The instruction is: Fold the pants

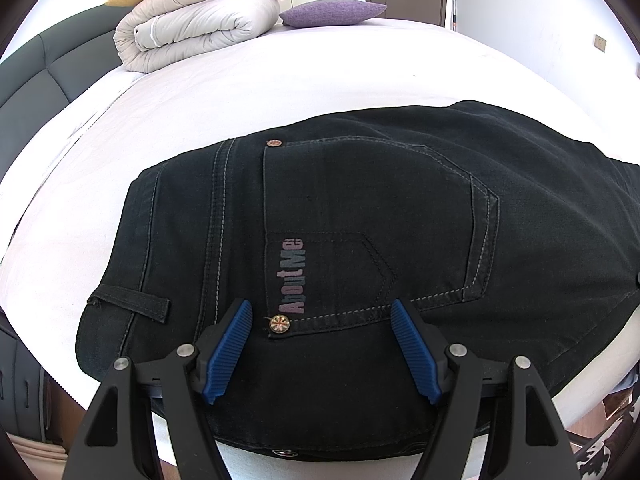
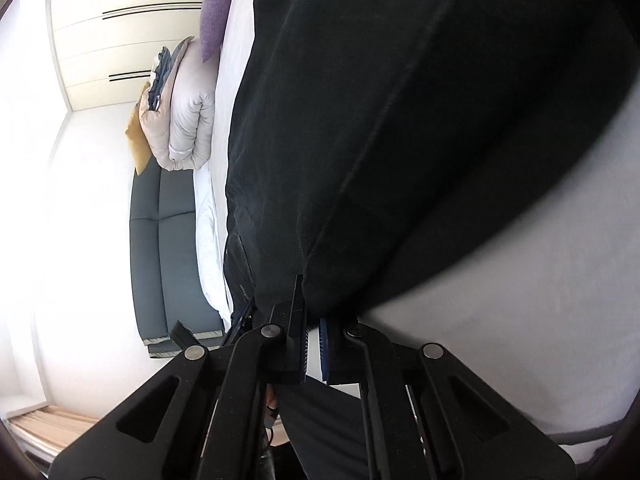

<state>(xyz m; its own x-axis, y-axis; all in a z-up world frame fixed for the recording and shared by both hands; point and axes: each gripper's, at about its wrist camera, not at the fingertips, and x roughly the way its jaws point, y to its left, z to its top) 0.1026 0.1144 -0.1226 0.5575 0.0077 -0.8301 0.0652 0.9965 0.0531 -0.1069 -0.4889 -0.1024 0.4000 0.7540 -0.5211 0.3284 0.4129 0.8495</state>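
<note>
Pants (image 1: 360,220) pinched by right hand-held gripper (image 2: 314,344); left hand-held gripper (image 1: 322,344) spread above.

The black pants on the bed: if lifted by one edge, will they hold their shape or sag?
The black pants would probably sag: the cloth drapes over the bed edge. The stitched seams and back pocket suggest denim, so likely fairly heavy and not slippery. The right gripper looks shut on a hem, left gripper open.

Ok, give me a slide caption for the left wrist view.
Open left gripper poised over black denim pants spread on a white-sheeted bed.
</note>
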